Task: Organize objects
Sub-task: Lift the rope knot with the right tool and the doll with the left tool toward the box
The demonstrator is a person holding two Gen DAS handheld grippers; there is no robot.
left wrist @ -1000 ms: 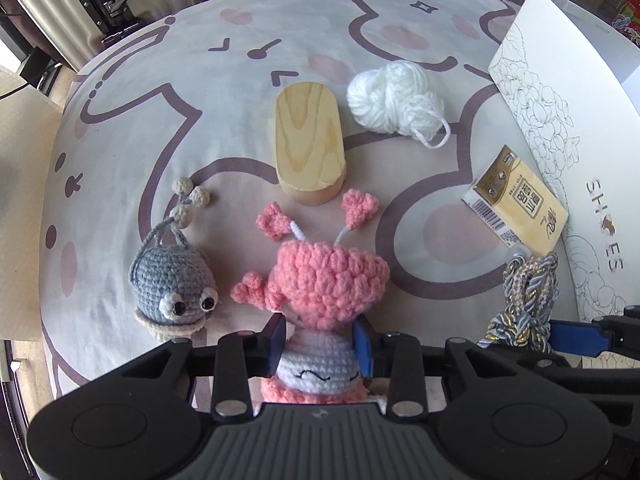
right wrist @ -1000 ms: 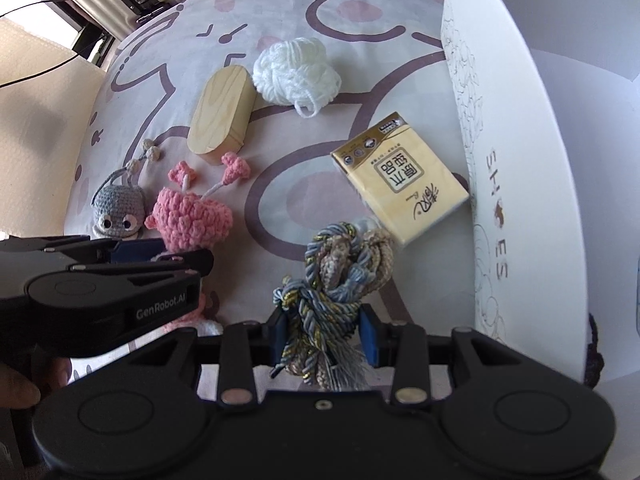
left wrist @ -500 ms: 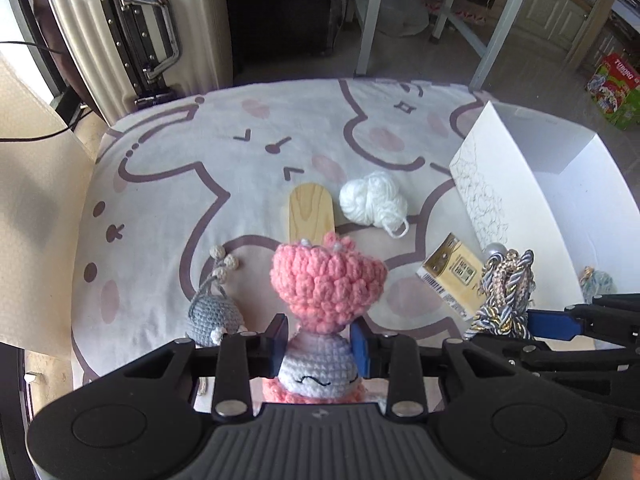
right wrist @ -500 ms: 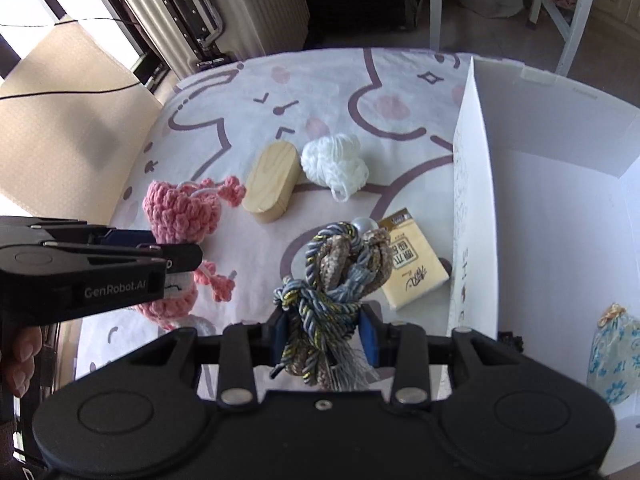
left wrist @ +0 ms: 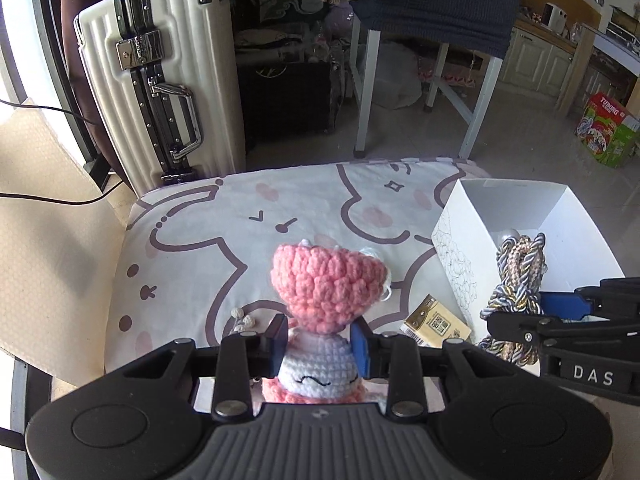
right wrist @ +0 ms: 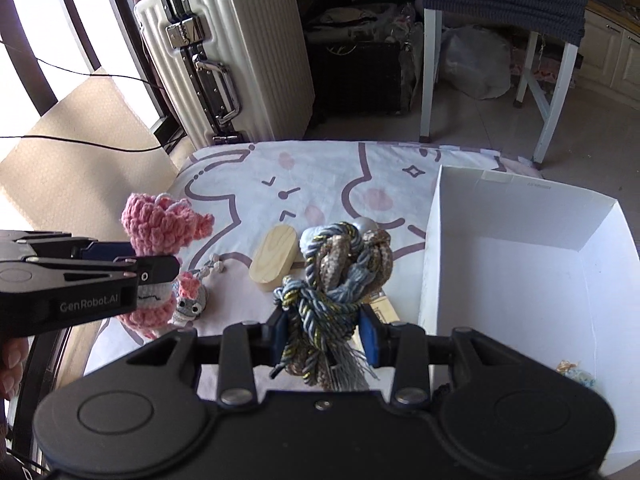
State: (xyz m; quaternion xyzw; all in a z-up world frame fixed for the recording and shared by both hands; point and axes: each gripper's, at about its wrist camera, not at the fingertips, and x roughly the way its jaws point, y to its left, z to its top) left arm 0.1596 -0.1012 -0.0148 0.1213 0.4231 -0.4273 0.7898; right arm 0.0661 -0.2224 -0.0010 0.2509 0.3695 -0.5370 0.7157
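Observation:
My left gripper (left wrist: 319, 340) is shut on a pink and white crochet doll (left wrist: 326, 284), held in the air above the cartoon-print cushion (left wrist: 224, 232). In the right wrist view the same doll (right wrist: 160, 224) hangs at the left in that gripper. My right gripper (right wrist: 325, 332) is shut on a knotted blue, gold and grey rope bundle (right wrist: 340, 268), also lifted; in the left wrist view the bundle (left wrist: 518, 272) hangs beside the open white shoe box (left wrist: 516, 208). A small patterned pouch (right wrist: 574, 372) lies inside the box (right wrist: 516, 256).
On the cushion lie a wooden oval block (right wrist: 274, 258), a grey crochet toy (right wrist: 192, 304) and a yellow tissue pack (left wrist: 436, 324). A white hard-shell suitcase (left wrist: 160, 80) stands behind the cushion, with a white-legged table (left wrist: 432, 20) behind it and cardboard (right wrist: 80, 152) at the left.
Both grippers rose with their loads, the doll and the rope bundle lifting well off the cushion. The views tilted up, so the suitcase, table legs and floor beyond came into sight.

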